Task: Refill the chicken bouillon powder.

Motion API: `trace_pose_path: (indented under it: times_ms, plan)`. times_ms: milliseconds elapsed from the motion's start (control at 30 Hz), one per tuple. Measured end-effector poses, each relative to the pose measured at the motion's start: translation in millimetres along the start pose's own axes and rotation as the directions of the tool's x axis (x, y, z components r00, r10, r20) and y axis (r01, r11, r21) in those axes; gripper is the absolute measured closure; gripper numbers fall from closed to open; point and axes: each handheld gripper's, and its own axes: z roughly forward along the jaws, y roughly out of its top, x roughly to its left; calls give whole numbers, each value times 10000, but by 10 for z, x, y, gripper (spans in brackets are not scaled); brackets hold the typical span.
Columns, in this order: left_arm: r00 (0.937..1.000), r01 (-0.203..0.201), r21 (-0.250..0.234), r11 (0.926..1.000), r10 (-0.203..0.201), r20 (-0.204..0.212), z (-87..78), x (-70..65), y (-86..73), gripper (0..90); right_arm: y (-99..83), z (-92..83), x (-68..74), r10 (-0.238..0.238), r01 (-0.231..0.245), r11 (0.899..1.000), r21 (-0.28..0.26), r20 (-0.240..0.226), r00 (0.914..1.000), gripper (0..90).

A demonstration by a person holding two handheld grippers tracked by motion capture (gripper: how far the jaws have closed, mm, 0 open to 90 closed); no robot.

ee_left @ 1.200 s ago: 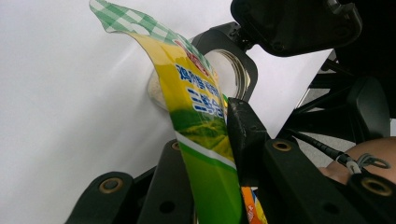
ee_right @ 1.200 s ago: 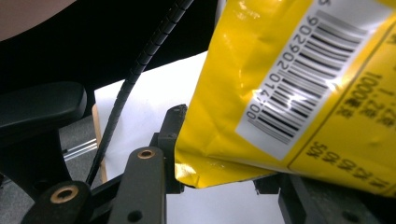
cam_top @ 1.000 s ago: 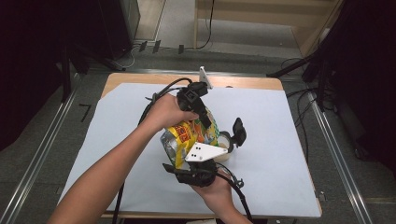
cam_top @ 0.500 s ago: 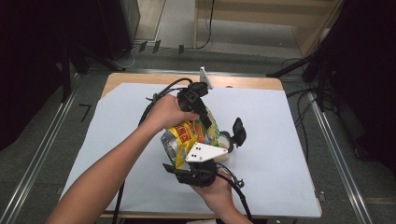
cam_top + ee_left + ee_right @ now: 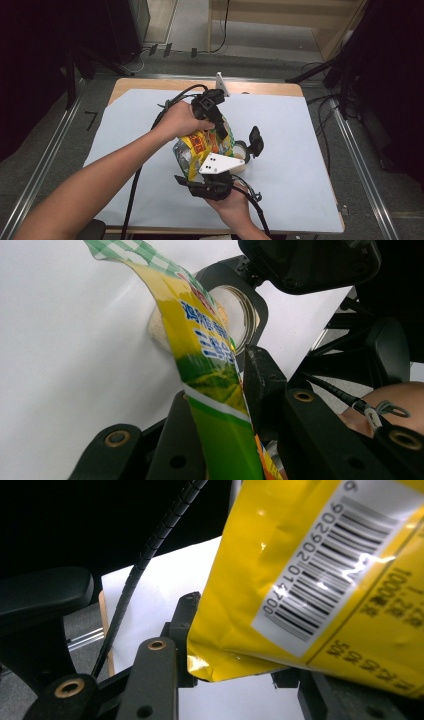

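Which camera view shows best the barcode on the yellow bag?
The right gripper view: the barcode is large there, with readable digits. The high view shows the yellow bag small from above; the left gripper view shows its green-yellow printed side.

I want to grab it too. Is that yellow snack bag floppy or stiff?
Probably floppy: the yellow snack bag bends and curves above the left tongs. Likely light and crinkly too, since its shiny foil creases. It may be slippery.
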Motion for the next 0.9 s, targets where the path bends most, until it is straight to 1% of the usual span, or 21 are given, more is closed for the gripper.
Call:
trace_pose_path:
  times_ms: [133,300,467,500,633,700,767,800,900]
  plan:
    - [10000,78,16,10000,-78,6,3,-2,2,803,1,6,1,-12,12,10000,-20,-3,10000,645]
    - [10000,-38,-21,10000,38,-38,-1,-8,4,805,2,7,-4,-11,11,10000,-33,20,10000,646]
    - [10000,-70,-123,9999,70,38,-15,-9,0,805,8,8,-5,-29,29,10000,-38,35,10000,647]
    - [9998,-196,-37,9998,196,6,-24,-1,0,805,10,9,-6,-37,38,10000,-43,39,10000,647]
    - [9999,-166,-103,9998,166,-40,-24,-5,-2,805,11,12,-8,-48,49,10000,-48,33,10000,646]
    - [9997,-187,-161,9997,185,-168,-24,-10,-3,805,11,13,-9,-52,52,10000,-51,35,10000,646]
    - [9979,-289,-259,9992,273,-593,-25,-31,-1,805,9,16,-10,8,-8,10000,-26,-7,10000,645]
    - [9979,-300,-266,9992,284,-586,-27,-31,0,805,8,17,-12,22,-22,10000,3,18,10000,646]
    - [9991,-246,-173,9995,240,-347,-33,-20,8,807,11,17,-12,10,-10,10000,-63,35,10000,646]
